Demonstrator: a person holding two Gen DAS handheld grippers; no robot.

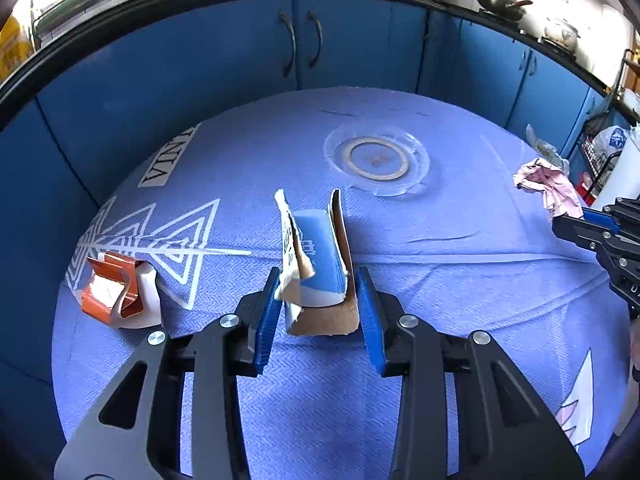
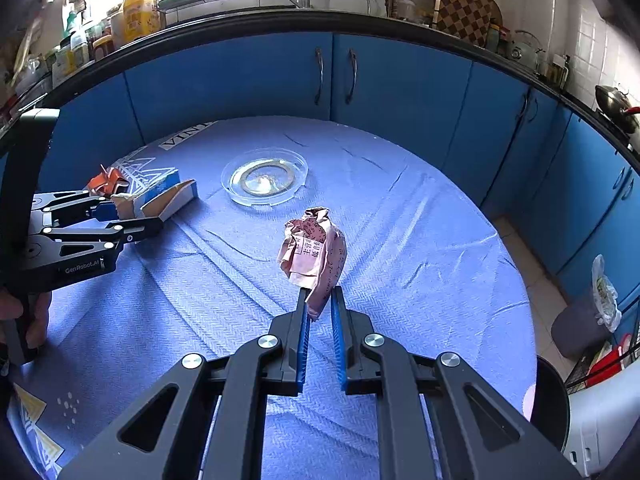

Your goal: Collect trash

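Left hand-held gripper [image 1: 318, 300] under my control straddles the torn blue carton [image 1: 320, 264] on the cloth-covered surface [image 1: 440, 280], pads seemingly just shy of it (contact unclear); my right hand-held gripper [image 2: 320, 300] is clenched on crumpled pink paper [image 2: 314, 256], near the glass dish [image 2: 265, 178].

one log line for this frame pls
left gripper: around torn blue carton | right gripper: shut on crumpled pink paper | orange wrapper: on table
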